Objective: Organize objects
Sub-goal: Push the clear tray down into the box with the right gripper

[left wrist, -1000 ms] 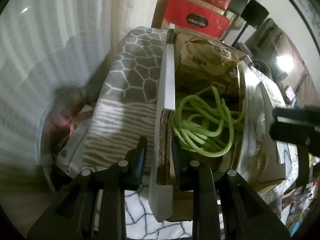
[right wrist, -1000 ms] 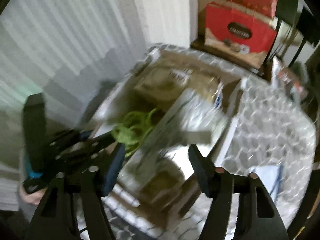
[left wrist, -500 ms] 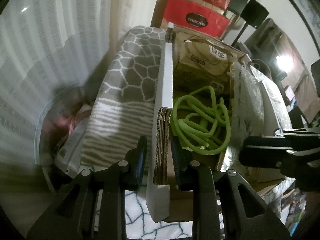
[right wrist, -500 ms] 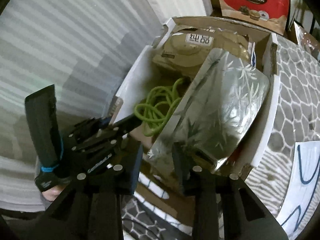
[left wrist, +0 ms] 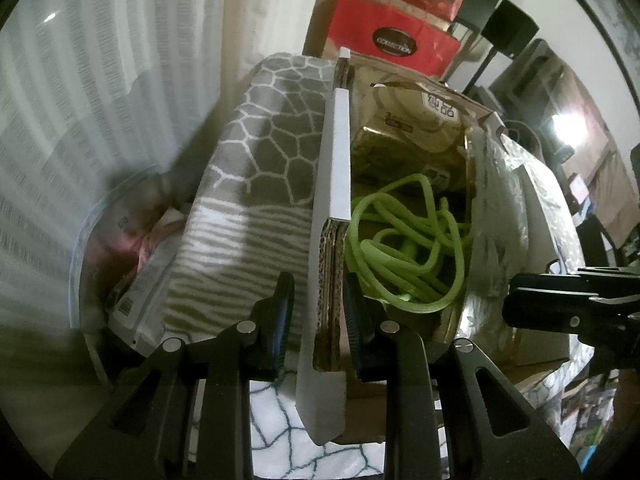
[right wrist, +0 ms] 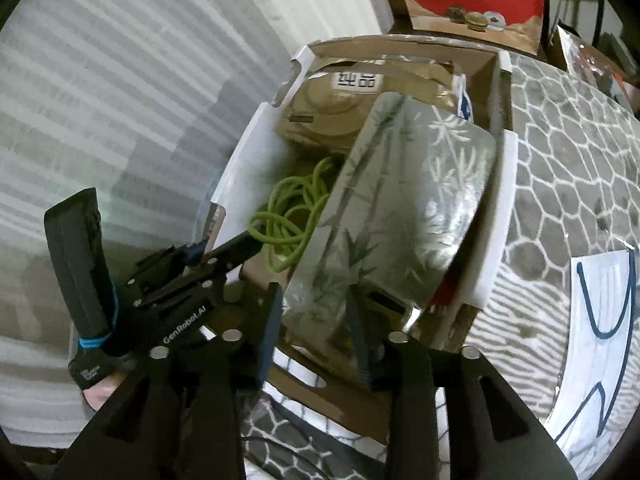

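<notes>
Cardboard box [right wrist: 496, 216] sits on a surface under a grey honeycomb-pattern cloth [right wrist: 568, 152]; whether that surface is a bench or a bed cannot be told.

Left gripper [left wrist: 318, 312]: jaws closed to a narrow gap, one finger either side of the box's left wall flap [left wrist: 338, 168], near end. Contact on both sides looks likely, so I read it as holding the wall to steady the box. The right wrist view confirms this gripper sitting at the box's near-left corner.

Right gripper [right wrist: 316, 336]: jaws narrowed onto the near edge of a silver bamboo-print pouch [right wrist: 404, 216]. The pouch stands tilted inside the box, leaning toward the right wall, with its near edge between the fingers. It appears gripped, though the exact pad contact is hidden by the pouch itself.

Contents already in the box:
- green cord [left wrist: 404, 248], loosely coiled on the floor of the box, left of the pouch.
- gold packet [right wrist: 340, 100] with a white label, lying at the far end.

Judgement on progress: well along. Three items are inside the box. The pouch is in but not settled, and it is not yet released. Remaining: seat the pouch flat or against the wall, open the right gripper, withdraw. A white sheet with blue marks [right wrist: 600, 320] lies on the cloth to the right, outside the box; whether it belongs to the task is unclear.
</notes>
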Demonstrator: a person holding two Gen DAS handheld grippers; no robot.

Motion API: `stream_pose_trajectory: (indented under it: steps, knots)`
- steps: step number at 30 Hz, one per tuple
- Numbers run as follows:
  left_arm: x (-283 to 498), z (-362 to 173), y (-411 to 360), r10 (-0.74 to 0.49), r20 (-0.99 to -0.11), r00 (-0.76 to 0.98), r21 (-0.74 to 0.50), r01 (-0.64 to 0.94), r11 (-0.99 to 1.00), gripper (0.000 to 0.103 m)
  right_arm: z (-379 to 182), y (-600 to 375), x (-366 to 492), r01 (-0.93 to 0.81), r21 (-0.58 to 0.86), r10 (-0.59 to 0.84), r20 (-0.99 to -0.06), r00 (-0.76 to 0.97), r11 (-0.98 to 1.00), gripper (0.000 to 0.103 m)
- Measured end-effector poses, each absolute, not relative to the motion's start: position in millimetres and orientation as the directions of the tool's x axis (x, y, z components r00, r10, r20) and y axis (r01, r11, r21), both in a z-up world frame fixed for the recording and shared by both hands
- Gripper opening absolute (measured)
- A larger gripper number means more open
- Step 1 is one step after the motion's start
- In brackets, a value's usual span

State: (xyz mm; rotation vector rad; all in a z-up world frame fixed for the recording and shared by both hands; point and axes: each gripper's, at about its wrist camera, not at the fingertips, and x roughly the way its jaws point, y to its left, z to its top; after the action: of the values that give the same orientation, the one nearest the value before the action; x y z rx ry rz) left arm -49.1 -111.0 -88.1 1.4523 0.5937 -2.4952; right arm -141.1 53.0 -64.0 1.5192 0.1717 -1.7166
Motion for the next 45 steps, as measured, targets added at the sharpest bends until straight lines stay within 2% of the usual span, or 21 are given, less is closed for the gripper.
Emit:
stream_pose_trajectory:
  steps: [5, 10, 15, 16, 18, 19, 20, 26, 32, 38, 45]
  knots:
    - [-51, -91, -111, 0.039, -0.871, -0.489, -0.242, 0.36, -0.901, 0.022, -68, 54, -140, 0.624, 0.412, -0.472, -0.878, 0.078, -0.663, 0.044]
    - [-52, -93, -108, 0.051, -0.872, -0.486, -0.248, 0.349, -0.904, 0.022, -81, 38, -152, 0.577, 0.424, -0.456, -0.884, 0.097, -0.698, 0.053]
    - [-51, -94, -108, 0.049, -0.873, -0.485, -0.244, 0.348, -0.905, 0.021, -80, 37, -155, 0.54, 0.421, -0.474, -0.879, 0.046, -0.729, 0.056]
    - [-51, -94, -108, 0.05, -0.872, -0.486, -0.246, 0.348, -0.905, 0.021, -80, 36, -155, 0.535, 0.413, -0.472, -0.881, 0.03, -0.737, 0.055]
    - [-51, -94, -107, 0.05, -0.872, -0.487, -0.247, 0.349, -0.904, 0.021, -80, 35, -154, 0.548, 0.394, -0.47, -0.883, 0.003, -0.738, 0.04]
    - [-51, -94, -108, 0.052, -0.871, -0.488, -0.249, 0.348, -0.904, 0.021, -80, 35, -152, 0.564, 0.381, -0.465, -0.885, -0.006, -0.732, 0.037]
    - [-51, -94, -107, 0.051, -0.871, -0.488, -0.248, 0.348, -0.904, 0.021, -80, 35, -151, 0.574, 0.381, -0.467, -0.884, -0.002, -0.725, 0.025]
    - [-51, -94, -106, 0.053, -0.87, -0.491, -0.252, 0.35, -0.902, 0.021, -64, 41, -154, 0.608, 0.394, -0.502, -0.865, -0.009, -0.689, 0.016]
    - [-51, -94, -106, 0.056, -0.87, -0.49, -0.255, 0.35, -0.901, 0.021, -51, 52, -175, 0.543, 0.52, -0.577, -0.813, 0.077, -0.66, 0.016]
    - [-51, -93, -106, 0.053, -0.869, -0.492, -0.253, 0.35, -0.902, 0.021, -40, 60, -176, 0.532, 0.572, -0.603, -0.786, 0.136, -0.625, 0.016]
    - [-52, -93, -106, 0.048, -0.87, -0.49, -0.248, 0.351, -0.903, 0.021, -72, 76, -182, 0.451, 0.601, -0.587, -0.787, 0.191, -0.659, 0.018]
